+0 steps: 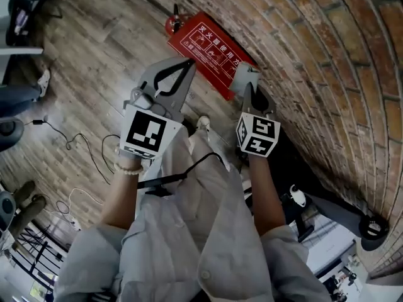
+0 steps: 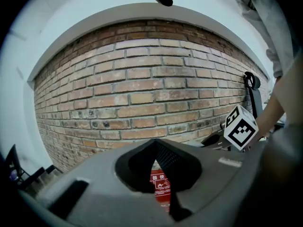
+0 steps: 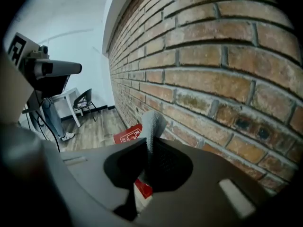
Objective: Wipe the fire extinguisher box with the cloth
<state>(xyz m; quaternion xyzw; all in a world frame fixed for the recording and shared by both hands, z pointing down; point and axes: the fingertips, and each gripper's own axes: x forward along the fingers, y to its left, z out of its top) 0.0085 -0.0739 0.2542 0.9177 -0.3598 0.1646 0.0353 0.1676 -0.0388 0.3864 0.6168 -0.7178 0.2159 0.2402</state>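
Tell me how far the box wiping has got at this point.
Done: the cloth is off the floor, pinched in the right claw. In hand: both claws are held up, well above the red box, which sits by the brick wall; the left claw is shut and empty. Left: all the wiping, since the cloth is not touching the box.
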